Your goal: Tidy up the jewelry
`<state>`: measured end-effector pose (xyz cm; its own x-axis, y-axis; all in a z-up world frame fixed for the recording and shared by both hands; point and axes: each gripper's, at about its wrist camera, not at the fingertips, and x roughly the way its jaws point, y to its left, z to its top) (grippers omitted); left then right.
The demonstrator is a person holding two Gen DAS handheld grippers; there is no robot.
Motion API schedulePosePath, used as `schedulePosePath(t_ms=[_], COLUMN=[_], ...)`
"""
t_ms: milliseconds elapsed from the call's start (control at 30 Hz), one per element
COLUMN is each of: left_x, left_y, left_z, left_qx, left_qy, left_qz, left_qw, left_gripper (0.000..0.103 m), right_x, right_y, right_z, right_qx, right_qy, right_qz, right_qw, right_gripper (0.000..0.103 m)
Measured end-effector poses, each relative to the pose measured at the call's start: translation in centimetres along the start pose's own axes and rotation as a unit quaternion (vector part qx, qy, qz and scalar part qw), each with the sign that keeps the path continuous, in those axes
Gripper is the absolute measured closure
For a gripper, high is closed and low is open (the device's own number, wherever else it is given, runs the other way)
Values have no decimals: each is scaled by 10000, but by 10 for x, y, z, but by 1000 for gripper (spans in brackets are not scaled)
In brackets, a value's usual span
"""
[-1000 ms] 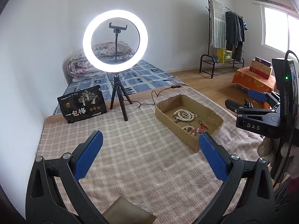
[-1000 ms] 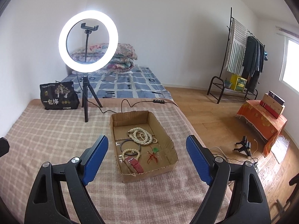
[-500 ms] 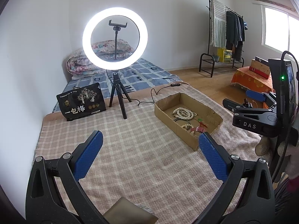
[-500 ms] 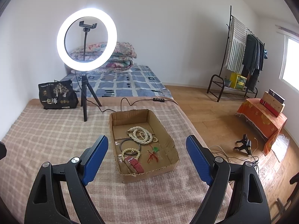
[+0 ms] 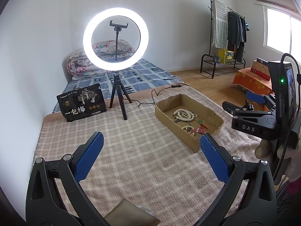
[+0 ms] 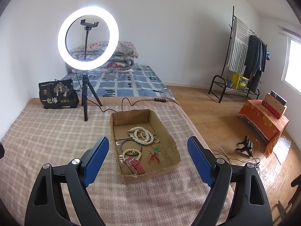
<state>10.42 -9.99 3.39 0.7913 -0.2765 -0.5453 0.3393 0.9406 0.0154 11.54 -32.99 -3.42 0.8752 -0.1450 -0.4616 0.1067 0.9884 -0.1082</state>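
A shallow cardboard box [image 6: 165, 172] [image 5: 176, 130] lies on the checked blanket. Inside it are a long white bead necklace [image 6: 143, 134] [image 5: 183, 114], a thin dark bangle [image 6: 131, 145], a cream bead bracelet [image 6: 131, 153], a red watch strap [image 6: 135, 166] [image 5: 197, 130] and a red cord with a green pendant [image 6: 154, 155]. My right gripper [image 6: 148, 154] hovers over the box's near end, open, nothing between its blue pads. My left gripper [image 5: 150, 148] is open above bare blanket, left of the box. The right gripper's body [image 5: 252, 124] shows at the right of the left wrist view.
A lit ring light on a small tripod [image 6: 85, 101] [image 5: 118, 98] stands behind the box, its cable [image 6: 131, 101] trailing right. A black printed bag [image 6: 56, 96] [image 5: 82, 104] sits at the back left. The blanket's right edge [image 6: 191, 124] drops to a wooden floor.
Both views shifted only slightly; the ring light sits a little higher in the left wrist view. Both grippers stay open and nothing in the box moved.
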Motion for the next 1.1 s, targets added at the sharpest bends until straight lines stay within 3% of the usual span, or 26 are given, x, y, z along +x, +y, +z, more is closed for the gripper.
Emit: schedulePosePath(t_ms=[1100], left_x=[0], left_y=[-7], left_z=[-1], left_qx=[-54], left_qy=[0], left_qz=[-7], left_qw=[10000], left_gripper=[0], right_x=[2], right_y=[-1], right_z=[-5], right_qx=[-39], right_qy=[46], right_qz=[-2], right_qw=[10000], right_gripper=[18])
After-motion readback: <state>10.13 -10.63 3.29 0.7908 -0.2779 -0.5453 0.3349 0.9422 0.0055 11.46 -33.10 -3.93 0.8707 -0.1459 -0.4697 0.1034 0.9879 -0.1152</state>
